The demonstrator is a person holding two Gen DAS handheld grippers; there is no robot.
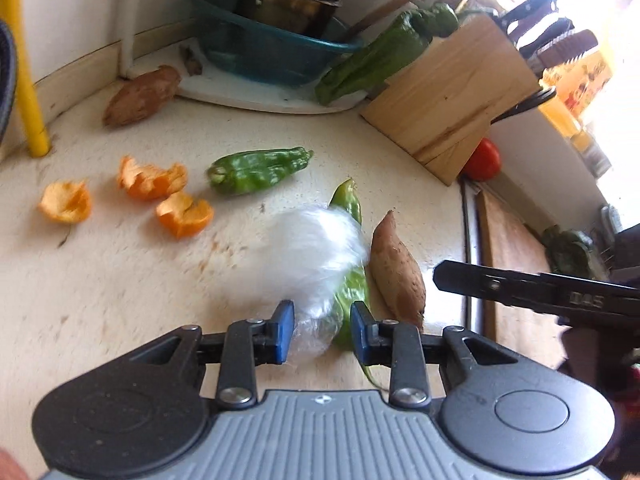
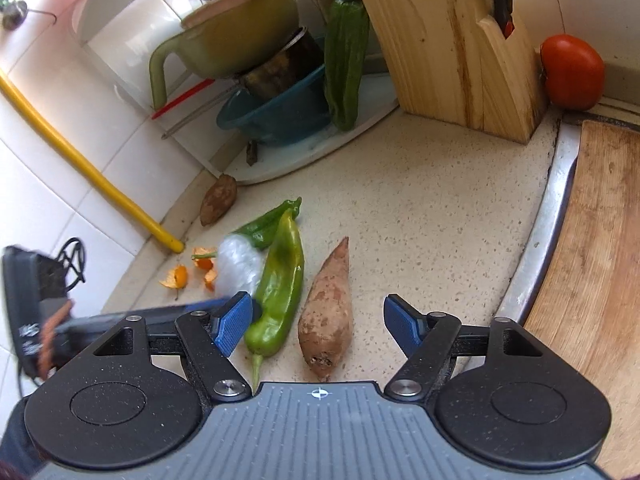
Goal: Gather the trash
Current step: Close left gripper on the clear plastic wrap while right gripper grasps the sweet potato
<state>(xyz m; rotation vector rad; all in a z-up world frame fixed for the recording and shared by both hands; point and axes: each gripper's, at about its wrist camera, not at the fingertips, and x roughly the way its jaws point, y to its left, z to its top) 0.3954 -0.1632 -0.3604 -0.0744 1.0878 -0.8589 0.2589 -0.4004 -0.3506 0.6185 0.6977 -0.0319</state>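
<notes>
From the left wrist camera, the left gripper (image 1: 322,330) has its blue fingers (image 1: 285,330) parted around the twisted end of a clear plastic bag (image 1: 316,254); the left finger touches the plastic, but a gap shows on the right side, so I cannot tell whether the bag is truly clamped. The bag is blurred and billows out just ahead of the fingers, lying over a light green pepper (image 1: 349,284). A sweet potato (image 1: 396,268) lies just right of the pepper. Ahead and to the left sit three orange peels (image 1: 152,178) and a darker green pepper (image 1: 260,170). The right gripper's finger (image 1: 500,282) reaches in from the right edge. From the right wrist camera, the right gripper (image 2: 320,330) is spread wide, holding nothing, with the sweet potato (image 2: 328,316) lying between its fingers and the light pepper (image 2: 280,292) against the left one. The bag (image 2: 238,268) sits ahead-left, beyond it the peels (image 2: 178,278). A knife block (image 2: 448,44) and tomato (image 2: 572,72) stand far ahead on the counter (image 2: 440,208)
</notes>
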